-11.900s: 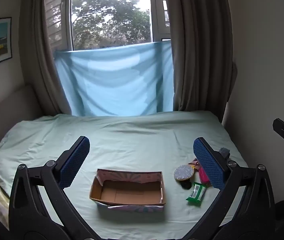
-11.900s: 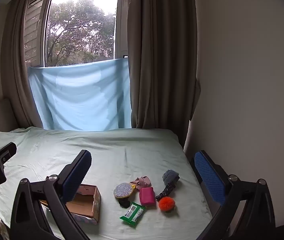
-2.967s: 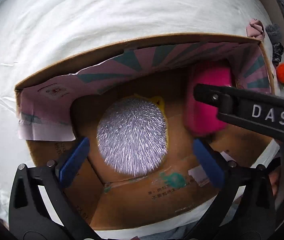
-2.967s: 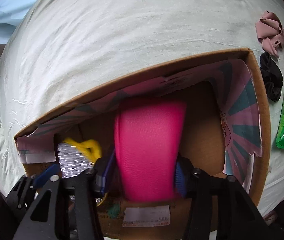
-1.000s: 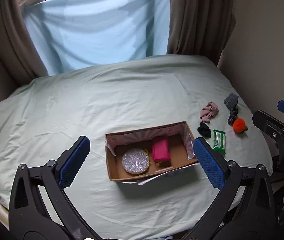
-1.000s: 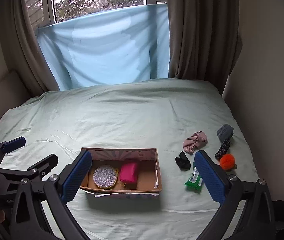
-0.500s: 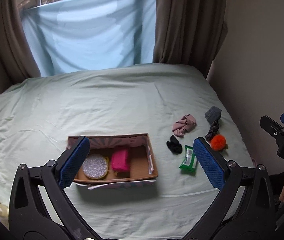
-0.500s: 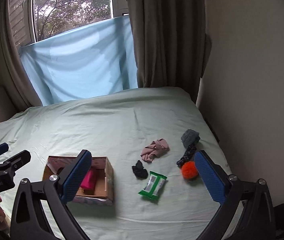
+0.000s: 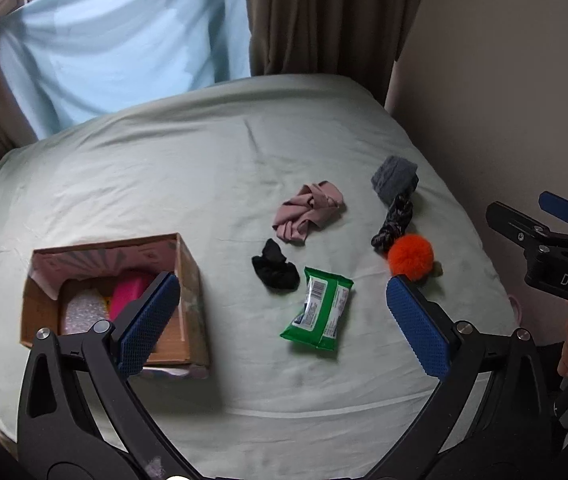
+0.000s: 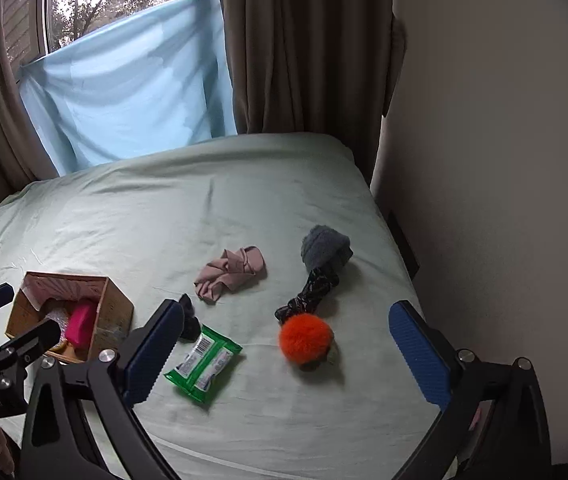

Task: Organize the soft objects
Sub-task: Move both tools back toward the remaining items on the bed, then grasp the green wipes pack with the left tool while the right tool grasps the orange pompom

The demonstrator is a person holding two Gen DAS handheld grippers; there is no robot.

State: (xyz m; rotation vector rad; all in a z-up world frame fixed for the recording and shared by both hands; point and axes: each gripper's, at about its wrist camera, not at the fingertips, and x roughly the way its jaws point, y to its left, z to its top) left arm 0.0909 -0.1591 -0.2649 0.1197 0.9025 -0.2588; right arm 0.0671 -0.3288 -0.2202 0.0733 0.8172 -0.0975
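Observation:
A cardboard box (image 9: 190, 276) (image 10: 114, 308) sits on the bed at the left and holds a pink pouch (image 9: 128, 292) (image 10: 80, 322) and a silver round pad (image 9: 82, 312). To its right lie a green wipes pack (image 9: 318, 312) (image 10: 204, 362), a black scrunchie (image 9: 274, 266), a pink cloth (image 9: 310, 212) (image 10: 232, 272), a grey cloth (image 9: 394, 178) (image 10: 326, 246), a dark twisted band (image 9: 394, 224) (image 10: 310, 294) and an orange pompom (image 9: 410, 256) (image 10: 306, 340). My left gripper (image 9: 284, 324) is open and empty above the wipes pack. My right gripper (image 10: 284, 354) is open and empty above the pompom.
The pale green bed sheet (image 9: 164, 168) ends at a wall (image 9: 504, 80) on the right. Brown curtains (image 10: 308, 48) and a blue cloth over the window (image 10: 132, 88) stand behind the bed.
Both grippers have swung right and come closer to the loose items. The box has slid toward the left of both views. Both stay open and empty.

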